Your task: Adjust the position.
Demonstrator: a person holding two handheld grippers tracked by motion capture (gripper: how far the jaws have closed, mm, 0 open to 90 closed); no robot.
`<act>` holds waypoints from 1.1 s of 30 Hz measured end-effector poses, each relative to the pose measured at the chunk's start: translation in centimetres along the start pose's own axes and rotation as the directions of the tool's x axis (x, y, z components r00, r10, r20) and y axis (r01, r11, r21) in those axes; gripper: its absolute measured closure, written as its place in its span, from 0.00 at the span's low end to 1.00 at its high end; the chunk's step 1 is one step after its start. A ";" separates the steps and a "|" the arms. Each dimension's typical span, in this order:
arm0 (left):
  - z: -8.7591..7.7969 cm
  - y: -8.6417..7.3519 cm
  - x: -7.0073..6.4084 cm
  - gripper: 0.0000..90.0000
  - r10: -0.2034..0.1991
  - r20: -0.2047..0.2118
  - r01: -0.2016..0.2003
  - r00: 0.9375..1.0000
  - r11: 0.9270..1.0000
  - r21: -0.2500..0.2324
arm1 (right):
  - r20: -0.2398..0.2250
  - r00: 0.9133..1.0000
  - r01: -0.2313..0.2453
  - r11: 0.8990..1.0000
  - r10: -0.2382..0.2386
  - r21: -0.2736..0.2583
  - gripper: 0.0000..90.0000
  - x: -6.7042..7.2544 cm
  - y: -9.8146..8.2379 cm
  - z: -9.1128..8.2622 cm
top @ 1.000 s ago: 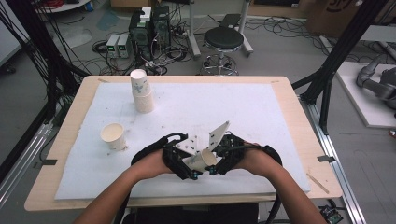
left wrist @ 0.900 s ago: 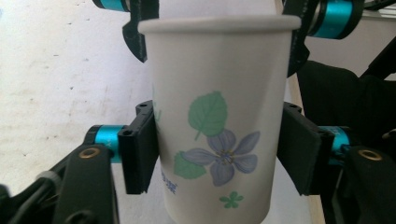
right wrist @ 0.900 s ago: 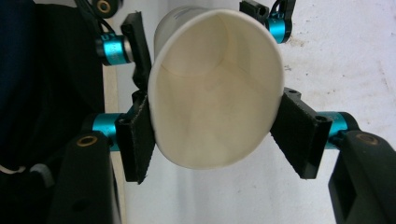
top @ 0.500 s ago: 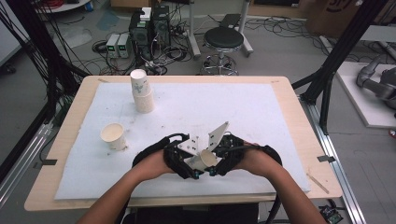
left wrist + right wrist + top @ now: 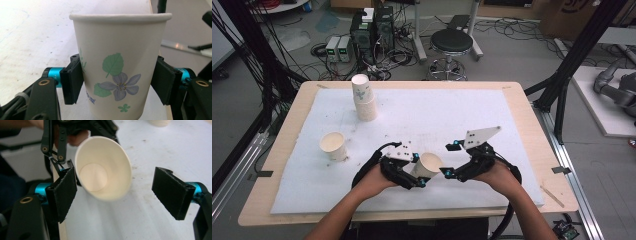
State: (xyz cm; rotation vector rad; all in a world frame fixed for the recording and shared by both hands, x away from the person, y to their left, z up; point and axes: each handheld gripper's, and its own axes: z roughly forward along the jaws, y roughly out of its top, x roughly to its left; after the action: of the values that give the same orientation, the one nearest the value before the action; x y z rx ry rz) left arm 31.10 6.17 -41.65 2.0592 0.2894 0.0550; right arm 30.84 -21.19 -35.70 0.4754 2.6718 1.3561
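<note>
Gripping a flowered paper cup by its sides, left tool held it tilted above the worktop, cup mouth facing the right tool, whose jaws stood wide apart, holding nothing, just beside the rim.

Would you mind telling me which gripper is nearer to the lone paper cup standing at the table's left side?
Left. The left gripper, shut on another cup, sits just right of the lone cup; the open right gripper is farther right.

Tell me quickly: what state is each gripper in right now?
Left gripper: shut on the cup.
Right gripper: open, holding nothing; the cup's mouth faces it.
</note>
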 end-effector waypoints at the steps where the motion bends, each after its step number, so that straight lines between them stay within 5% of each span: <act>1: -0.1 -0.2 0.1 0.36 -0.007 -0.009 0.007 1.000 1.000 -0.012 | 0.014 1.000 -0.007 1.000 0.007 -0.020 0.23 -0.1 -0.5 -0.3; 9: -1.0 -1.2 0.5 0.36 -0.049 -0.074 0.037 0.996 0.988 -0.147 | 0.135 0.987 -0.072 0.990 0.088 -0.120 0.23 -0.5 -4.1 -2.4; 23: -2.4 -1.6 1.2 0.36 -0.089 -0.204 0.015 0.975 0.940 -0.341 | 0.253 0.952 -0.132 0.978 0.171 -0.163 0.23 -1.0 -7.6 -3.9; 33: -3.3 -1.5 2.0 0.36 -0.123 -0.312 -0.019 0.942 0.908 -0.418 | 0.287 0.943 -0.122 0.976 0.170 -0.179 0.23 -1.1 -7.6 -3.9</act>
State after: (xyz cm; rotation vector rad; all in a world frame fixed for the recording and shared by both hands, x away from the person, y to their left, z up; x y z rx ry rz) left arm 32.23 10.19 -41.52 1.6069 0.4972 0.4024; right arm 29.19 -28.78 -39.50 0.8044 2.3030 1.3914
